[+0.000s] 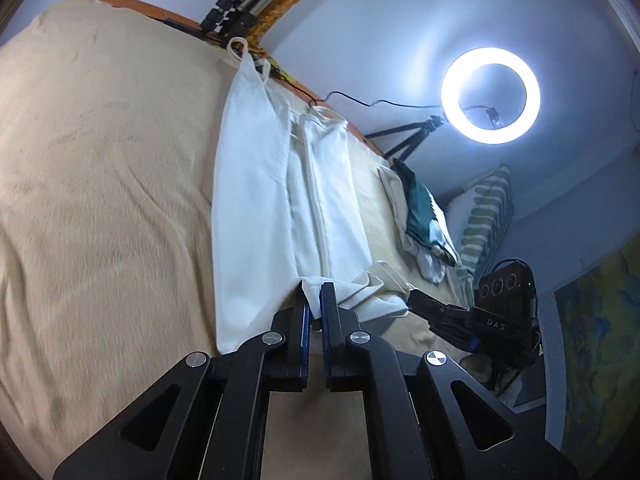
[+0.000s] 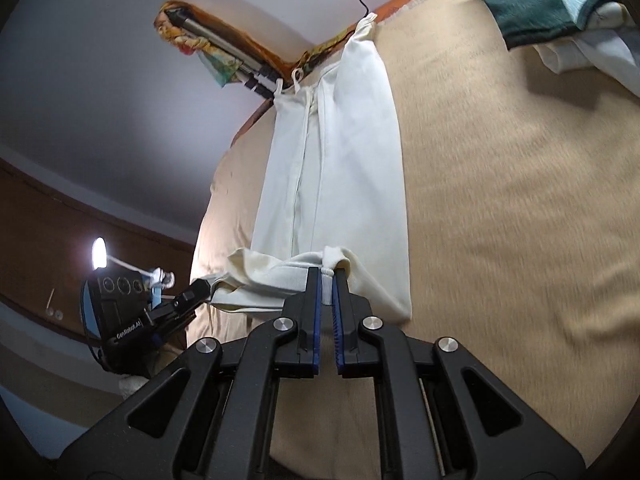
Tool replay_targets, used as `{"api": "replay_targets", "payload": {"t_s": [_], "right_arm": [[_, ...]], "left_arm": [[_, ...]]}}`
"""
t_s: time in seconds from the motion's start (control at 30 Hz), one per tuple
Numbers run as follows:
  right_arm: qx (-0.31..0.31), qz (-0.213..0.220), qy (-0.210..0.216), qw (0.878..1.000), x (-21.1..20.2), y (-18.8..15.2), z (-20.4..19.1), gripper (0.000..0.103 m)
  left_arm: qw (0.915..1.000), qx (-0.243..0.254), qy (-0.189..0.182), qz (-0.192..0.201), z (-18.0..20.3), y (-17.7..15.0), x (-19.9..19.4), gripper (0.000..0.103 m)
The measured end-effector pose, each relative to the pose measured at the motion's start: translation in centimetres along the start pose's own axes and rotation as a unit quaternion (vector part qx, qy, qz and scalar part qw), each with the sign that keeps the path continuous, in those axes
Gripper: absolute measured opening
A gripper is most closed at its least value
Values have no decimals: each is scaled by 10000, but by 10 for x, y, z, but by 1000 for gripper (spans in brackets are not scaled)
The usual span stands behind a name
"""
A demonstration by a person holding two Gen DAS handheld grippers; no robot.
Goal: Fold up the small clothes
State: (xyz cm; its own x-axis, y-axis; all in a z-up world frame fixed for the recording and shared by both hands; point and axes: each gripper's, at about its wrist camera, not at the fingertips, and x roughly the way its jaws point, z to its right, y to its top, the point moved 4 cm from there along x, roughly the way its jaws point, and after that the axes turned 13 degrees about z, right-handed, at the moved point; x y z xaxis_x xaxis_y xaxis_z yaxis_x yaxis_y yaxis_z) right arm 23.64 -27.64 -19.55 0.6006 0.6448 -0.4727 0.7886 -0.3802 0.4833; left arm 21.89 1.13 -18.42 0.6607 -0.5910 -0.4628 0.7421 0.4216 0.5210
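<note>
A white strappy garment lies lengthwise on the tan bed cover, folded into a long narrow strip. My left gripper is shut on its near hem corner. My right gripper is shut on the other near hem corner, where the ribbed hem bunches up. The garment stretches away to its straps at the far bed edge. Each gripper shows in the other's view: the right one and the left one.
A pile of other clothes with a green piece lies on the bed to the right, also in the right wrist view. A lit ring light on a tripod stands past the bed. A striped pillow leans by the wall.
</note>
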Motion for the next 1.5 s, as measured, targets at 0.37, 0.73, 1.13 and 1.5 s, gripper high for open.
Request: {"api": "replay_targets", "payload": {"t_s": [0.37,0.73,1.13,1.5], "right_arm": [[-48,34,-272,9996,39,20,14,9],[-1315,125,-119,9912,9,15,-27,32],[-1868,-258,-691,9796,55,7,-21,32],[-2024,67,-1350,9699,56,61,-8,32]], "left_arm": [[9995,57,300,-6,-20,18,35,5],[9939,993,331,332,10,21,4,14],[9901,1165,709,-324,-7,10,54,14],[9841,1469,993,81,-13,73,65,14]]}}
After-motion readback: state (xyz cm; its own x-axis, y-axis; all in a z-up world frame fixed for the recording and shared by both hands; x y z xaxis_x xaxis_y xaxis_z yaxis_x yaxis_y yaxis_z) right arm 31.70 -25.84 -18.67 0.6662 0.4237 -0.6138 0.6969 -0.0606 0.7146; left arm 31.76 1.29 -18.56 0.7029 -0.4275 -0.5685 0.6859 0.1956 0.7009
